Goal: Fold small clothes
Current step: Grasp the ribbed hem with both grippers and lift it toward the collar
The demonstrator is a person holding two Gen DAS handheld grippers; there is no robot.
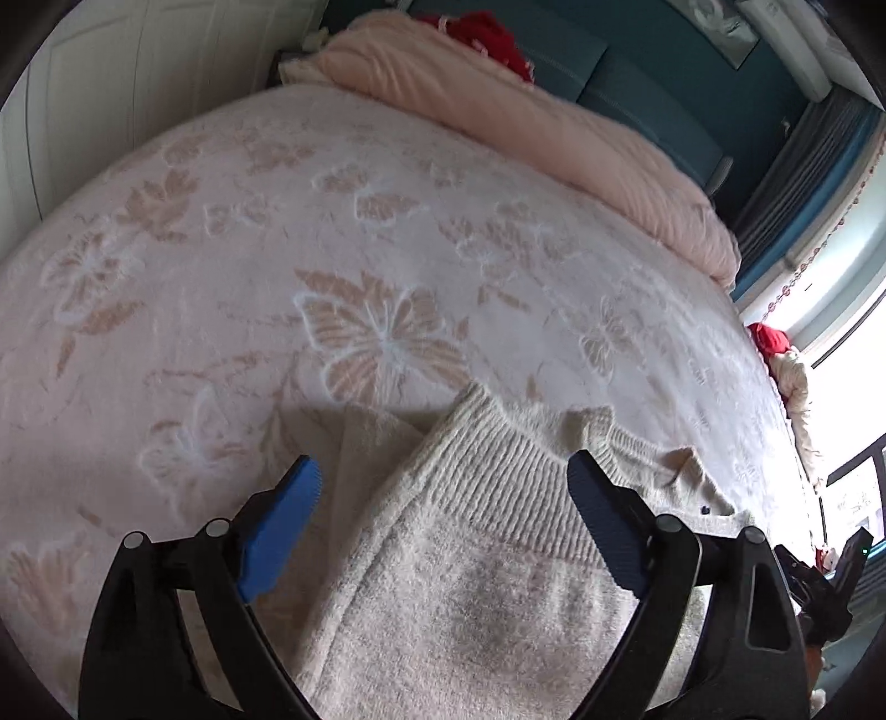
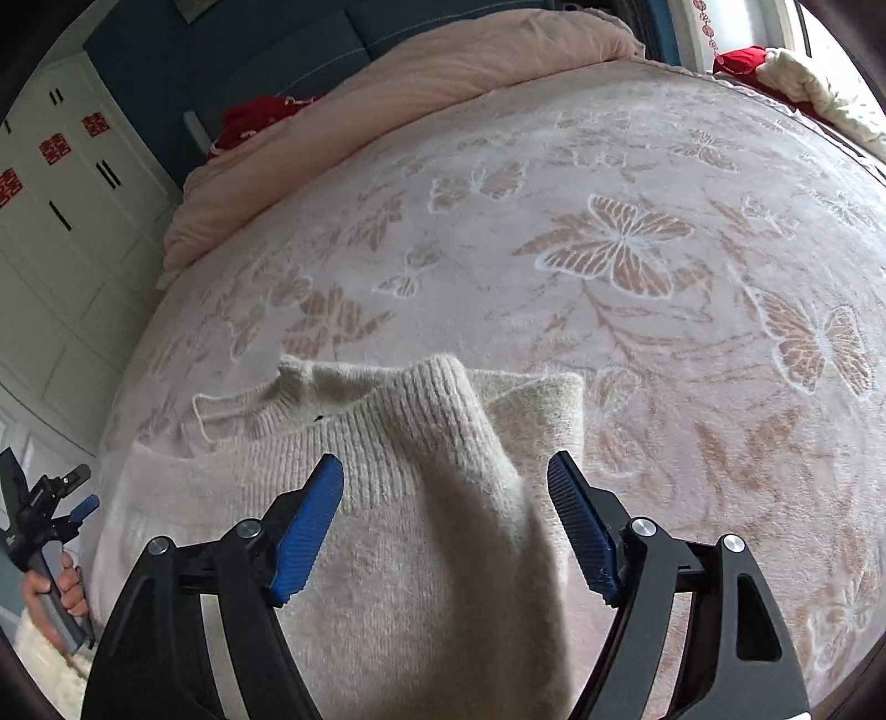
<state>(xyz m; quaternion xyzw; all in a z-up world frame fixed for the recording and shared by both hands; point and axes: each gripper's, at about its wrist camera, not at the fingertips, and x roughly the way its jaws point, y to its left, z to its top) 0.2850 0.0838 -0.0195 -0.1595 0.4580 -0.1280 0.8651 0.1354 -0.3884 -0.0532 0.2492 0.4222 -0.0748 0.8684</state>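
Note:
A cream knitted sweater (image 1: pixel 470 581) lies on the pink butterfly-patterned bedspread (image 1: pixel 360 249), partly folded, with its ribbed hem band turned over on top. My left gripper (image 1: pixel 443 487) is open and empty, its blue pads spread on either side of the ribbed band just above the sweater. In the right wrist view the same sweater (image 2: pixel 410 526) lies folded with a ribbed edge and a sleeve showing at the right. My right gripper (image 2: pixel 446 487) is open and empty over it. The left gripper (image 2: pixel 50 515) also shows at the far left, held in a hand.
A rolled pink duvet (image 1: pixel 526 127) lies along the head of the bed, with red fabric (image 1: pixel 487 33) behind it. A red and cream bundle (image 2: pixel 792 72) sits at the bed's edge by the window. White wardrobe doors (image 2: pixel 61 221) stand beside the bed.

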